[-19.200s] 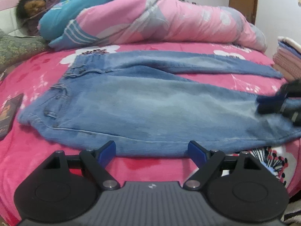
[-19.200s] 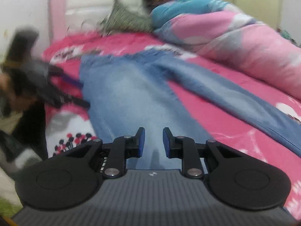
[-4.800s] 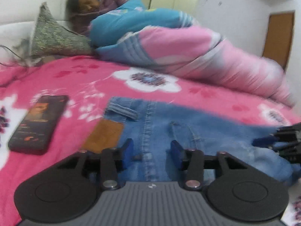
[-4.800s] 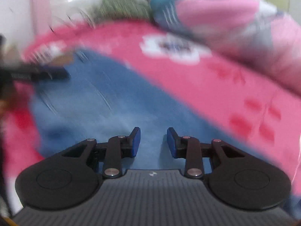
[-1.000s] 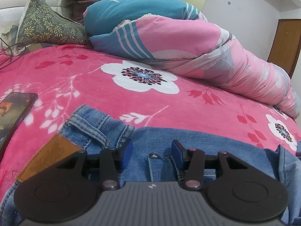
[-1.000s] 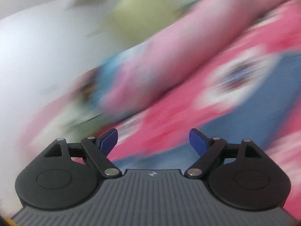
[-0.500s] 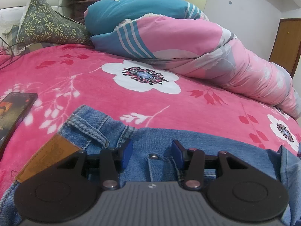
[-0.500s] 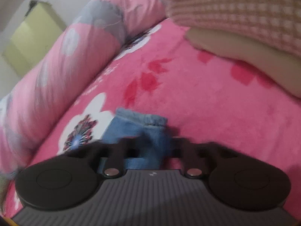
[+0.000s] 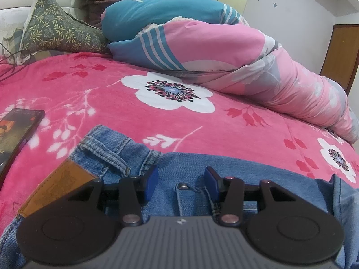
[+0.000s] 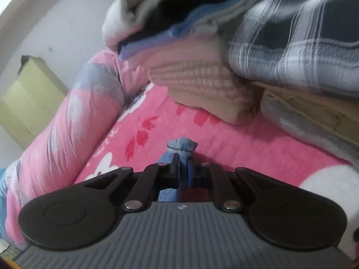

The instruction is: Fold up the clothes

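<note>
The left gripper [image 9: 180, 180] rests low over the waistband end of the blue jeans [image 9: 246, 172], its blue-padded fingers spread with denim and a small metal rivet between them, gripping nothing. Beside its left finger lie a stitched belt loop and a tan leather patch [image 9: 56, 188]. The jeans lie flat on a plush pink floral blanket [image 9: 112, 103], fuzzy in texture with white flower prints. A dark smartphone [image 9: 15, 130] lies on the blanket at the left, apart from the denim. Farther back sits a puffy pink-and-teal striped quilt [image 9: 224, 51], a leaf-patterned grey pillow [image 9: 56, 31], and a person lying down.

The right gripper [image 10: 182, 172] is pressed together on a bunched fold of jeans hem [image 10: 185, 146], which pokes out past the fingertips. Beyond it rises a stack of folded clothes [image 10: 202, 78]: ribbed knit, lilac fabric, plaid flannel.
</note>
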`<control>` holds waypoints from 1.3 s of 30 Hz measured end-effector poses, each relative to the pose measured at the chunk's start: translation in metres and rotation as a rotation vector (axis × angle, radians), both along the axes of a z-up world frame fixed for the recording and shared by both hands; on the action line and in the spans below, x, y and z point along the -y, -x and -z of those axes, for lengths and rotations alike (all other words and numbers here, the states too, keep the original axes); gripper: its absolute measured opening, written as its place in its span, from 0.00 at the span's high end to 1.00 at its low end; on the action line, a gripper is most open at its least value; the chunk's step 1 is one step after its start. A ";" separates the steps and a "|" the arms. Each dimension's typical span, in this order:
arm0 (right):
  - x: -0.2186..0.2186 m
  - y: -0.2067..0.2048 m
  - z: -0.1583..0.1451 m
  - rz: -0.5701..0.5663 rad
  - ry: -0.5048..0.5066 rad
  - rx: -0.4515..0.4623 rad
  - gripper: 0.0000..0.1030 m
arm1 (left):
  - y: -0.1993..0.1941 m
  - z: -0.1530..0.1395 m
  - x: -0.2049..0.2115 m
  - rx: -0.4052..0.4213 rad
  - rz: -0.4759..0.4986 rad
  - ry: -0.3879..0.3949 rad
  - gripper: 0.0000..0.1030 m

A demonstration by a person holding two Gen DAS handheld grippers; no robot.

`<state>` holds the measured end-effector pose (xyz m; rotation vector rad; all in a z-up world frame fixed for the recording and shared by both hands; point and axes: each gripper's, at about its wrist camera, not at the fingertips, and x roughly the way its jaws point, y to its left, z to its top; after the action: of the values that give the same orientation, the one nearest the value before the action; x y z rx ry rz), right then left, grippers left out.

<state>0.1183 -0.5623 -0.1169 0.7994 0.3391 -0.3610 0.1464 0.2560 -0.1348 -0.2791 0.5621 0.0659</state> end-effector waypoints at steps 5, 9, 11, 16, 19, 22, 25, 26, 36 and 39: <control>0.008 -0.004 0.022 -0.002 0.007 -0.100 0.93 | 0.000 0.000 0.000 0.001 0.000 0.000 0.54; 0.004 0.007 0.018 0.029 0.113 -0.075 0.74 | 0.000 0.000 0.000 0.002 0.000 0.002 0.54; -0.009 0.014 0.003 0.062 0.224 -0.060 0.66 | 0.000 0.000 0.000 0.002 0.000 0.003 0.54; -0.073 0.018 -0.038 -0.089 0.350 0.051 0.64 | 0.001 0.000 -0.001 0.003 0.000 0.005 0.54; -0.160 -0.008 -0.045 -0.456 0.432 0.056 0.64 | 0.001 0.000 -0.001 0.004 0.001 0.006 0.54; -0.244 -0.030 -0.027 -0.777 0.518 -0.001 0.64 | 0.001 0.000 -0.001 0.003 0.000 0.005 0.54; -0.306 -0.046 -0.004 -1.020 0.614 -0.089 0.65 | 0.001 0.000 0.000 0.002 0.000 0.004 0.54; -0.307 -0.047 0.001 -1.048 0.653 -0.109 0.66 | 0.001 -0.001 0.000 0.002 -0.001 0.003 0.54; -0.042 -0.060 0.006 -0.403 0.464 -0.287 0.72 | 0.001 -0.001 0.001 0.000 -0.002 -0.001 0.54; -0.015 -0.055 0.002 -0.269 0.417 -0.299 0.77 | 0.000 -0.001 0.002 0.000 -0.002 -0.002 0.54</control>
<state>0.1732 -0.5473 -0.1189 0.2833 0.6208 -0.2837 0.1460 0.2544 -0.1341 -0.2782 0.5621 0.0688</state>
